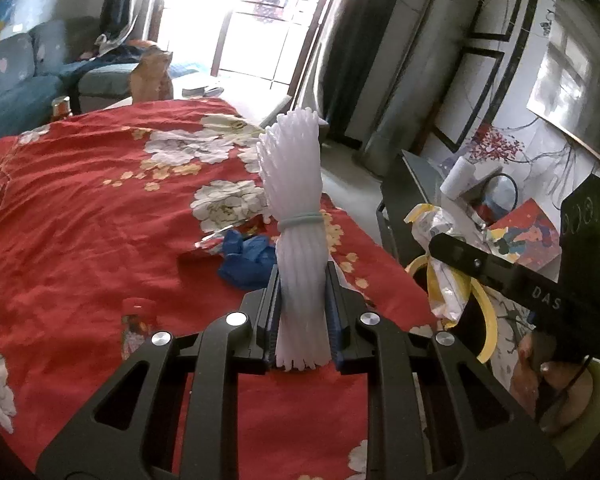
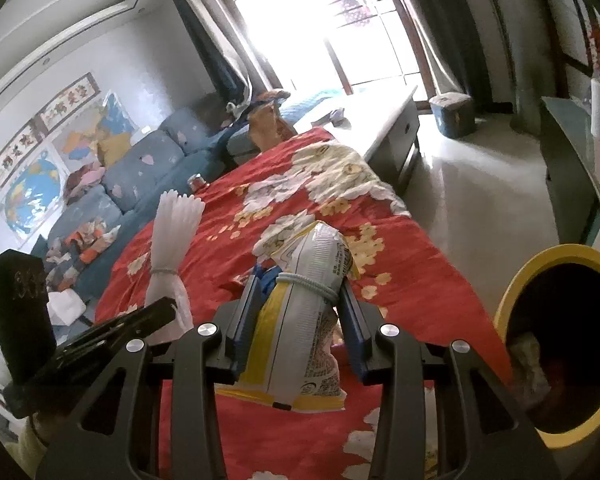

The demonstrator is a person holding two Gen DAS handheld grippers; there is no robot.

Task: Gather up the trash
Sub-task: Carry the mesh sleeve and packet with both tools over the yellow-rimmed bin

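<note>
1. The right hand-held gripper (image 2: 300, 320) was clamped on a crumpled white-and-yellow snack bag (image 2: 300, 320) tied round with a pale elastic band; the bag's long axis ran along the fingers, its top pointing away from the camera and its bottom hanging below the jaws.
2. The yellow-rimmed bin (image 2: 556, 344) stood to the right of that gripper, just past the red cloth's edge, its dark mouth facing up and toward the gripper with some crumpled waste already inside; by my reading the right hand was the nearer of the two to the bin, so the coming move turned on carrying the bag rightward over the rim.
3. The left hand-held gripper (image 1: 302, 320) was closed on a bundle of white plastic strips (image 1: 296, 208) bound by a band near the middle; the bundle stood upright, its long axis in line with the fingers; from this side the bin (image 1: 486, 320) lay further right, beyond the other gripper.
4. A crumpled blue glove (image 1: 246, 258) lay on the red cloth just beyond the left gripper's tips, not yet collected.
5. The surface was a red floral cloth (image 1: 100, 220) spread over what looked like a bed or low desk; I could not tell which.
6. Beyond it were a blue sofa (image 2: 140, 176), a bright window (image 2: 320, 20) and maps on the wall (image 2: 32, 192).
</note>
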